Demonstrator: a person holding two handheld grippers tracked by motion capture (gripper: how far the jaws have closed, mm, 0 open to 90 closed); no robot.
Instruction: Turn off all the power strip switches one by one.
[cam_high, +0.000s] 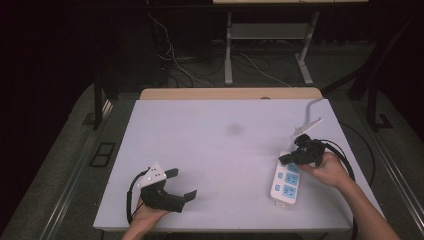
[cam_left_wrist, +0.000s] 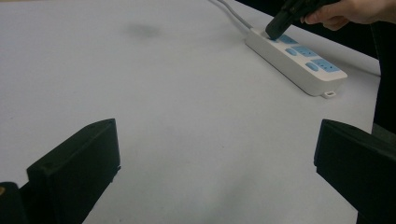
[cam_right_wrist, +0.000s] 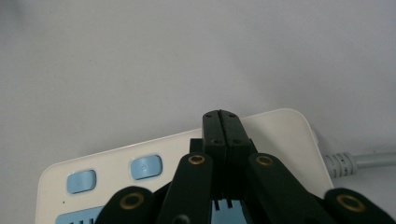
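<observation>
While its jaws press together empty, the right hand-held gripper (cam_high: 285, 160) touches the power strip (cam_high: 286, 184).

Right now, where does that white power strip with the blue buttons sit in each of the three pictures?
High view: power strip lies at the table's right, under the right gripper.
Left gripper view: upper right, running diagonally.
Right gripper view: bottom of the picture, behind the shut jaws.
Shared landmark: its blue buttons and grey cable.

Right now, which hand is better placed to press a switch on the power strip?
Right. The right gripper, jaws shut, sits tip-down on the power strip; the left gripper rests open, far across the table.
</observation>
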